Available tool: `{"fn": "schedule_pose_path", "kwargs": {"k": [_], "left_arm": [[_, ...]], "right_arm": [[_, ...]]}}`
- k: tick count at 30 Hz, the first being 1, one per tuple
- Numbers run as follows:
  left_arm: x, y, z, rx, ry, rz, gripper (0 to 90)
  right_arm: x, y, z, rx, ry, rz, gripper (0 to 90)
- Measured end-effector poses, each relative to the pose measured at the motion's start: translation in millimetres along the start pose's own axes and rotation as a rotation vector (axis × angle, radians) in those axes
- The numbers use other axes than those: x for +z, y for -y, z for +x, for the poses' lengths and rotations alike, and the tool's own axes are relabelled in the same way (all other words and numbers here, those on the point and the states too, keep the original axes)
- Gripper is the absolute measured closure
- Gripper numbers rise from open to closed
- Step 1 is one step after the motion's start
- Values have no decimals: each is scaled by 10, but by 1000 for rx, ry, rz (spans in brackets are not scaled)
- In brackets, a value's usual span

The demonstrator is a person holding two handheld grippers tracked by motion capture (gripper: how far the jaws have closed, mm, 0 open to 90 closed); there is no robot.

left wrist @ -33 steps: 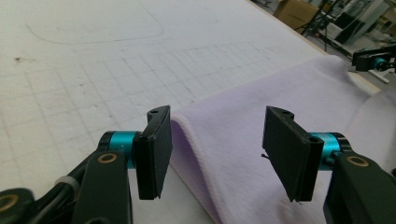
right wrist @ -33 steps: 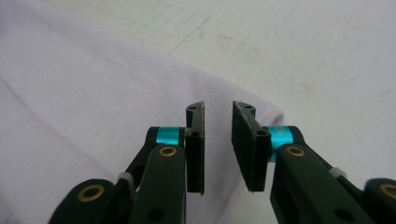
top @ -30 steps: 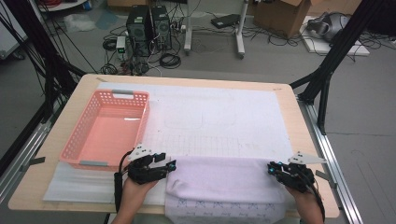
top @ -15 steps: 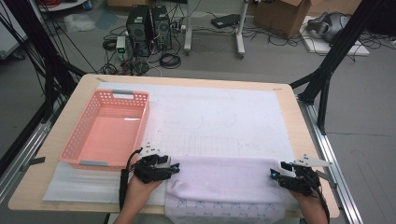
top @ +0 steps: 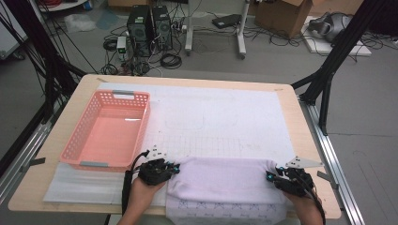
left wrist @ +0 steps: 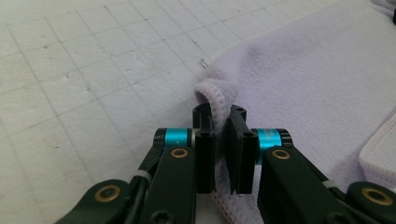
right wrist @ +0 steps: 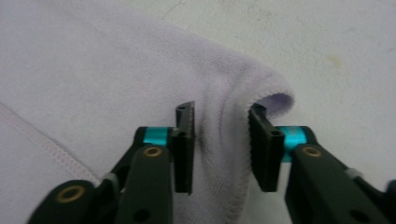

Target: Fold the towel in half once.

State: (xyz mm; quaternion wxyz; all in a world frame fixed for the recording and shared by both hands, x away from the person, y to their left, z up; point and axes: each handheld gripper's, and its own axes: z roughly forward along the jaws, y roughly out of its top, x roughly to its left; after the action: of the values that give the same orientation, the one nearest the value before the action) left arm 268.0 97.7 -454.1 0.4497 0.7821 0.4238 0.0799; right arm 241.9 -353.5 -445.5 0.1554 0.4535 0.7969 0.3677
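A pale lilac towel [top: 220, 180] lay folded along the near edge of the counter [top: 300, 140], its long axis running side to side between the two hands, the folded edge facing away from the person. The left tongs [left wrist: 219, 140], having just closed, pinched the towel's left corner hem tightly. The right tongs [right wrist: 219, 140], also just closing, straddled the bunched right corner with a gap remaining. A pink basket [top: 110, 131] sat just beyond the left tongs.

Pink basket [top: 107, 130] at the table's left; open mat [top: 220, 117] beyond the towel [top: 220, 180].
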Motion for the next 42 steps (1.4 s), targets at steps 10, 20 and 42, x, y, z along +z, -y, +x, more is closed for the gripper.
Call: {"fn": "schedule_pose_path", "kwargs": {"k": [10, 20, 42], "left_arm": [[-24, 7, -28, -13, 4, -44, 857], [-127, -186, 78, -21, 2, -159, 861], [298, -1104, 690, -64, -158, -171, 863]], "right_arm": [[-12, 28, -46, 39, -57, -19, 810], [-116, -41, -77, 20, -57, -112, 826], [442, -1116, -668, -30, 51, -130, 826]]}}
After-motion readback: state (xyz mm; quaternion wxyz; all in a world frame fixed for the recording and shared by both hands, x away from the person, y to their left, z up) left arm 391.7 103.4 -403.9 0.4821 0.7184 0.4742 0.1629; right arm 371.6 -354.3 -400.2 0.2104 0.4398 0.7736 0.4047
